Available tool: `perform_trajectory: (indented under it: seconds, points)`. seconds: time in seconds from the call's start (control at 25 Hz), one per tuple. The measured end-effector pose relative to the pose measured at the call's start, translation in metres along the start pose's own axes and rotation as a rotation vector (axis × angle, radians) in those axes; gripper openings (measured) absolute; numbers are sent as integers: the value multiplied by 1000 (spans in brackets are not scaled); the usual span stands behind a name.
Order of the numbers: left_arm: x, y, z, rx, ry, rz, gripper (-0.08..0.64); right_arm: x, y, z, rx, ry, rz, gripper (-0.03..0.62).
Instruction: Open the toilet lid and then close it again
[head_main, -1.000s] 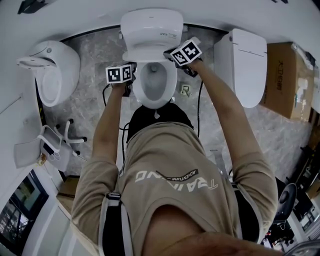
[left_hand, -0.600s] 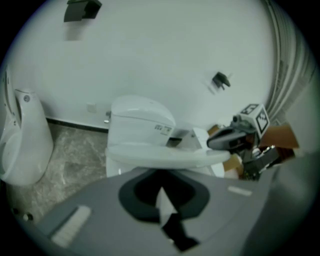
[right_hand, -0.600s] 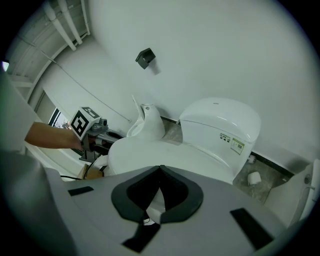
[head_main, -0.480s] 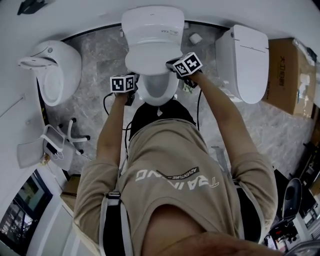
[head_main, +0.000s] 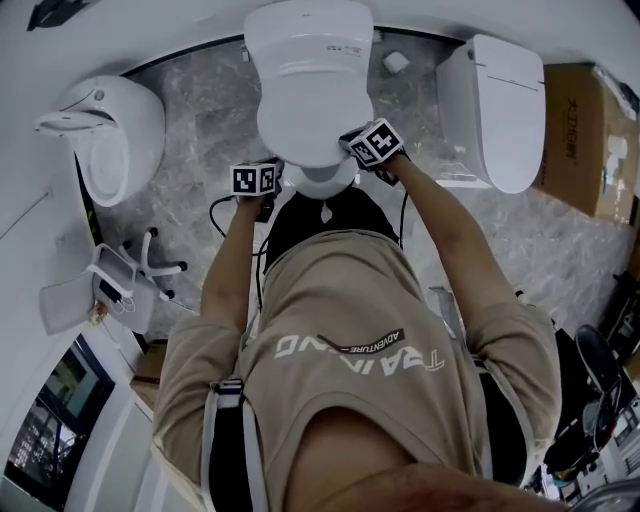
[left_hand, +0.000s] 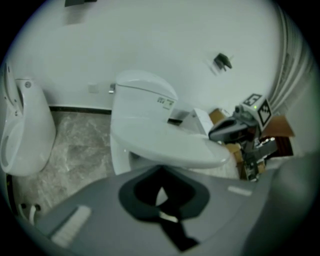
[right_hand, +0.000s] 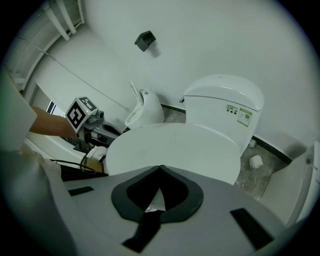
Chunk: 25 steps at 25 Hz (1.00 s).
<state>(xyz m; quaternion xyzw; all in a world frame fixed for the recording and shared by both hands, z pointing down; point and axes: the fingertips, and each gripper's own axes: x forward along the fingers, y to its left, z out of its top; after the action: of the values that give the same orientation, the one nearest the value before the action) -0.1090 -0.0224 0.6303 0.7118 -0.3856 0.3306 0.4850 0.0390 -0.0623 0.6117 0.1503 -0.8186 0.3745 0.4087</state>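
Toilet lid is noted, head view, lowered nearly over the bowl, which was exposed a second ago; closing is judged almost finished. Left gripper view: left gripper jaws are pressed together, empty. Right gripper view: right gripper jaws likewise, at the lid's rim.

"ADVENTURE" in small capitals on the back of the person's shirt; toilet tank label illegible

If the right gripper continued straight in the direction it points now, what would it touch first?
Most likely the toilet lid: in the right gripper view, its white top fills the space just beyond the closed tips of the right gripper. How near it is, I cannot judge.
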Motion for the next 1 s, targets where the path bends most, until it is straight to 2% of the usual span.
perform_trajectory:
  seconds: [0.36, 0.56, 0.64, 0.76, 0.88, 1.0]
  points:
    - [1, 7, -38, 61, 71, 9, 3, 28, 15, -36, -138, 114, -64, 14]
    - [0, 3, -35, 43, 37, -8, 5, 41, 16, -63, -79, 79, -155, 14]
    - [2, -2, -32, 67, 42, -18, 5, 44, 17, -69, -21, 60, -183, 14]
    - [12, -6, -29, 127, 64, 7, 4, 50, 15, -77, 67, 34, -185, 14]
    - [28, -4, -36, 187, 120, 39, 5, 58, 12, -84, 73, 43, -168, 14]
    - [41, -1, -53, 199, 174, 62, 5, 67, 15, -93, 29, 64, -141, 14]
